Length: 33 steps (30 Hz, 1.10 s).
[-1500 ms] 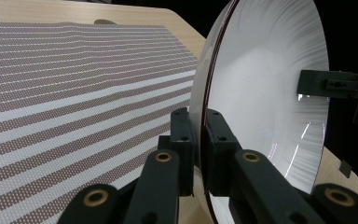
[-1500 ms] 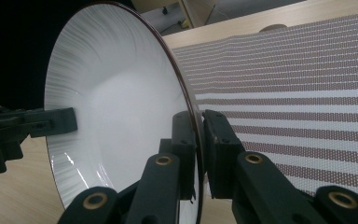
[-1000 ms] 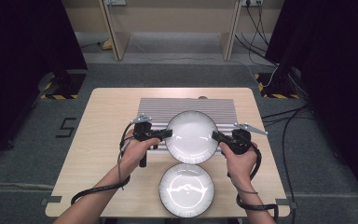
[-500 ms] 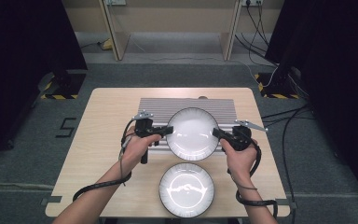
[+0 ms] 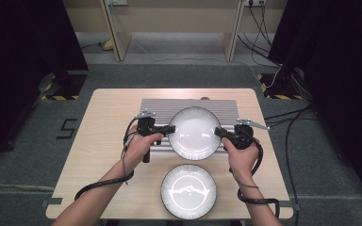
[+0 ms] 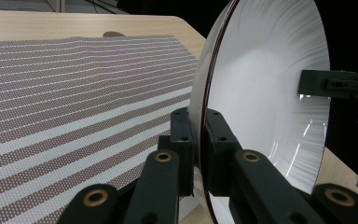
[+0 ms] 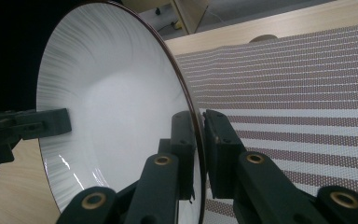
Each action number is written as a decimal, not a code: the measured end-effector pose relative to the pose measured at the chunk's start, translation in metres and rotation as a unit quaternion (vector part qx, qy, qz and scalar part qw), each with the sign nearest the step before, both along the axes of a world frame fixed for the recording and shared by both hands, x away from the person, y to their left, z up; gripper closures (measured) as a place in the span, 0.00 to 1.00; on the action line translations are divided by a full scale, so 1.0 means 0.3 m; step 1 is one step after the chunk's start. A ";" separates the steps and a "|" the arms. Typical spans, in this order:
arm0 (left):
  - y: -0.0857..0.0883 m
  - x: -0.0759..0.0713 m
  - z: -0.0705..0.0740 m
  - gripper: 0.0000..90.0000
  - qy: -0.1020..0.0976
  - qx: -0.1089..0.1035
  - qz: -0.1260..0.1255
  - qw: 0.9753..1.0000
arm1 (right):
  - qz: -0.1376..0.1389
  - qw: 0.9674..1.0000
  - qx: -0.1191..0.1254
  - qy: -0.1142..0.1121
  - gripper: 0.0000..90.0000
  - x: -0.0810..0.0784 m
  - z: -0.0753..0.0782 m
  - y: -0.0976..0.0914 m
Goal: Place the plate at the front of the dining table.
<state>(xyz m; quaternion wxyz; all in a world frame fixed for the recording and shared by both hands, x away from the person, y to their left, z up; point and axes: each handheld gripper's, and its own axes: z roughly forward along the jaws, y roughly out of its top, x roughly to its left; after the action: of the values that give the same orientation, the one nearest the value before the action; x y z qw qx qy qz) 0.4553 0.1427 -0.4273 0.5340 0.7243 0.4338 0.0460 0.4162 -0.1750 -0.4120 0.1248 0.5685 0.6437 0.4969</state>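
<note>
Held plate: a white plate (image 5: 194,133) with a dark rim, lifted between the 2 grippers above the striped mat (image 5: 156,109).
Left gripper: the left gripper (image 5: 169,130) has its jaws clamped on the plate's left rim; in the left gripper view (image 6: 199,140) 1 pad sits on the plate's underside, the other on its white face.
Right gripper: the right gripper (image 5: 218,132) has its jaws clamped on the opposite rim; in the right gripper view (image 7: 199,140) the rim runs straight down between the 2 pads.
Plate tilt: seen edge-on from both gripper views, with the other gripper's jaws at its far rim.
Second plate: a second white plate (image 5: 188,191) lies flat on the table (image 5: 108,122), nearer the person than both sets of fingertips, apart from the held one.
</note>
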 end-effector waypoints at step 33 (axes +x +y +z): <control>0.017 0.061 -0.019 0.92 0.014 0.001 0.017 1.000 | 0.003 1.000 -0.013 0.002 0.92 0.065 -0.004 0.031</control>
<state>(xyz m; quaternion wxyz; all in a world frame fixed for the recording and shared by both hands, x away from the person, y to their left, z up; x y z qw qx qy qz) 0.4735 0.1478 -0.4329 0.5264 0.7177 0.4537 0.0452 0.4359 -0.1658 -0.4133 0.1299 0.5659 0.6518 0.4879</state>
